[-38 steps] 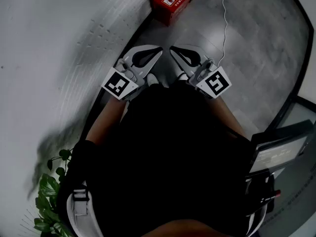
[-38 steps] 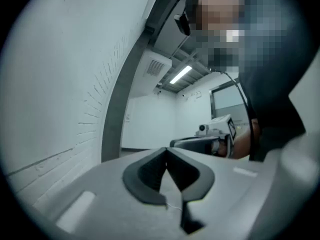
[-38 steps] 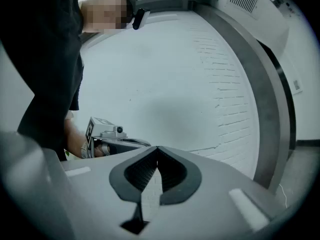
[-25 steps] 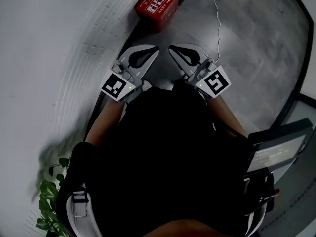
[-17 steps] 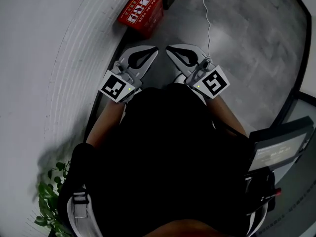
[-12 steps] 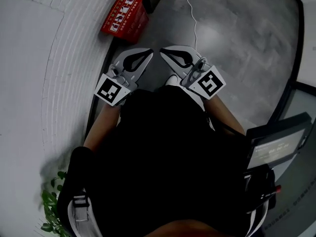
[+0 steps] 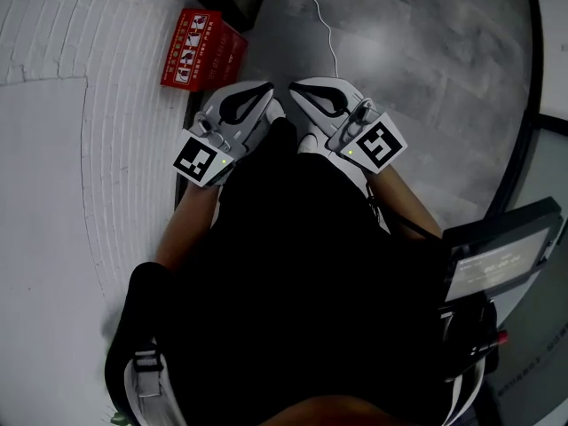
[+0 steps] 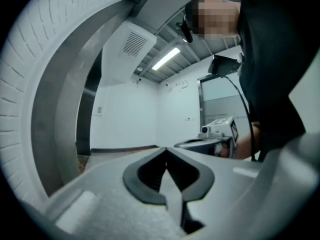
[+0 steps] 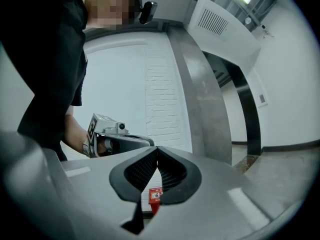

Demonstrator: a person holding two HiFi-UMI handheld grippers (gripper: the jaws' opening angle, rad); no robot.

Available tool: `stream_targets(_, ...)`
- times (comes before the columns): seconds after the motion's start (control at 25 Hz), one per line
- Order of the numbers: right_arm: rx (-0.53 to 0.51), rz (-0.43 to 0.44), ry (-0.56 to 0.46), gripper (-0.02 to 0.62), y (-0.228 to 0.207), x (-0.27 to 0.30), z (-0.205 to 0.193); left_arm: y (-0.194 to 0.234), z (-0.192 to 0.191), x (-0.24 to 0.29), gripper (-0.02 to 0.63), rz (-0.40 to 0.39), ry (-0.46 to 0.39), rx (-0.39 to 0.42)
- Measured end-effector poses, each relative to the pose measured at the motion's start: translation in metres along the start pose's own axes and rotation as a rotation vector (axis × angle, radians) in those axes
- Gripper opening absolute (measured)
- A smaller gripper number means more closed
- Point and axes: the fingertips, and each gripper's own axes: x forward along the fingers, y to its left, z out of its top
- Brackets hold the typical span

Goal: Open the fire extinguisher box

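Fire extinguisher box [image 7: 201, 51] stands closed, contents unseen; left tool [image 7: 264, 90] and right tool [image 7: 297, 89] both pinched together.

The box [image 7: 202, 50] is red with a slight sheen; whether it is metal or plastic cannot be told. The floor [image 7: 426, 69] is smooth grey, polished enough to carry a pale glare. The wall [image 7: 53, 34] is white brick, painted matt, with shallow joints. The left claw [image 7: 266, 89] and right claw [image 7: 295, 87] have smooth, satin, pale-grey plastic shells. Their pads [image 9: 142, 171] are black, matt and finely ribbed. The pillar [image 9: 200, 99] looks like brushed metal. The shirt [image 7: 293, 264] is matt black cloth.
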Motion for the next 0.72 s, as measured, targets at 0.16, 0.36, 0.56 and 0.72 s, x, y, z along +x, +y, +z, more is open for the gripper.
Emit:
stream_targets(0.16, 0.011, 0.027, 0.062, 0.009, -0.060, 0.070, 0.005, 0.094, 0.005, 0.016, 0.000, 0.035, -0.025, -0.056)
stream_targets(0.36, -0.033, 0.054, 0.035, 0.009, -0.081, 0.095, 0.020, 0.126, 0.020, 0.028, 0.000, 0.046, -0.071, -0.010)
stream_targets(0.56, -0.071, 0.094, 0.019, 0.009, -0.077, 0.107, 0.032, 0.132, 0.034, 0.019, 0.002, 0.071, -0.081, 0.031)
stream_targets(0.72, -0.062, 0.166, 0.031, 0.009, -0.084, 0.154, 0.038, 0.172, 0.041, -0.003, 0.002, 0.156, -0.096, 0.013)
